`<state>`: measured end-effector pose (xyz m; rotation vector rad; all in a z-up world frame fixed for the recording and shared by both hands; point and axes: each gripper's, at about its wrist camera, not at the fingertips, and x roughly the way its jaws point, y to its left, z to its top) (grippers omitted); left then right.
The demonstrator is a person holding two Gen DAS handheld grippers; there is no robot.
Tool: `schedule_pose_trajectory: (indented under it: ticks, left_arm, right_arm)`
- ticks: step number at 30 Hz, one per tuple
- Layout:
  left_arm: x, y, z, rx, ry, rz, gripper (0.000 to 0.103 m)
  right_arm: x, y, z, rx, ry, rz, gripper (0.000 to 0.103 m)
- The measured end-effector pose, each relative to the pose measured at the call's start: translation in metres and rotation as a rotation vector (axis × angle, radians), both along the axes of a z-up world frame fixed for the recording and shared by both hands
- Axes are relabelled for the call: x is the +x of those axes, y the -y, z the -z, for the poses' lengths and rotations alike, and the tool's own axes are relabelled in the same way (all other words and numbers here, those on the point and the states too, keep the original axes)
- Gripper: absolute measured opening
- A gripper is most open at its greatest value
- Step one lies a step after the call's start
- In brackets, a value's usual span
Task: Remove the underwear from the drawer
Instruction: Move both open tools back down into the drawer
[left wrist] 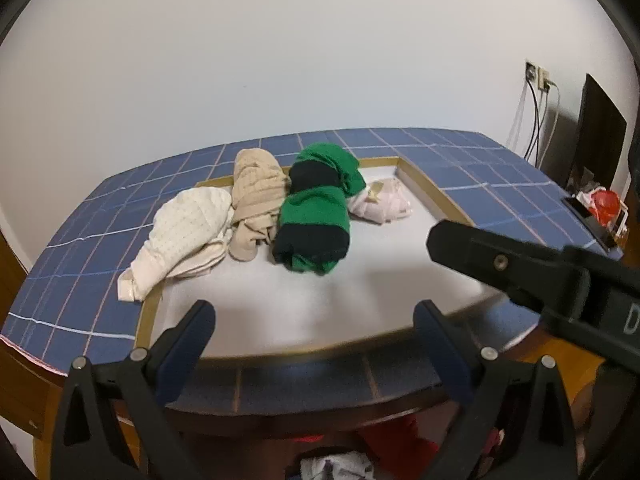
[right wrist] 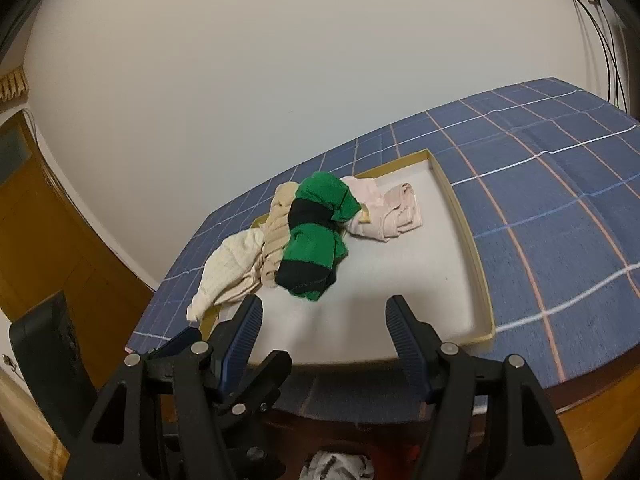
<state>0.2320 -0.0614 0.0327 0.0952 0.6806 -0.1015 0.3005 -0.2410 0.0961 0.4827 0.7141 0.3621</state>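
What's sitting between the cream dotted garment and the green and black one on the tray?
A beige ribbed garment lies between the cream dotted garment and the green and black garment, touching both. The left wrist view shows it best; the right wrist view agrees.

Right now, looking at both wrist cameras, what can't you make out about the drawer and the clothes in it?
- Drawer under the table: both views, hidden behind the claws; only a grey-white crumpled cloth and some red fabric peek out at the bottom edge.
- Cream dotted garment: left wrist view, hangs over the gold-rimmed white tray, hiding that rim.
- Pale pink garment: partly covered by the green and black rolled garment.
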Motion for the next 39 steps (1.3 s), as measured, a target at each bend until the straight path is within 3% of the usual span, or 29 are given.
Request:
schedule_pose_trajectory:
  ticks: [17, 22, 34, 39]
  left_arm:
    - [-0.054, -0.02, 0.012, -0.036, -0.004, 0.071, 0.103]
    - [-0.066, -0.031, 0.029, 0.008, -0.027, 0.069, 0.103]
    - [-0.089, -0.04, 0.075, 0.075, -0.133, 0.095, 0.103]
    - [-0.089, -0.043, 0.089, 0.065, -0.197, 0.097, 0.103]
  right_arm:
    - [-0.07, -0.006, 0.004, -0.069, 0.035, -0.078, 0.066]
    - [-0.089, -0.004, 0.014, -0.105, 0.024, -0.082, 0.066]
    - [-0.118, -0.004, 0.053, -0.093, -0.063, -0.097, 0.066]
    - [-0.128, -0.004, 0.067, -0.111, -0.086, -0.094, 0.066]
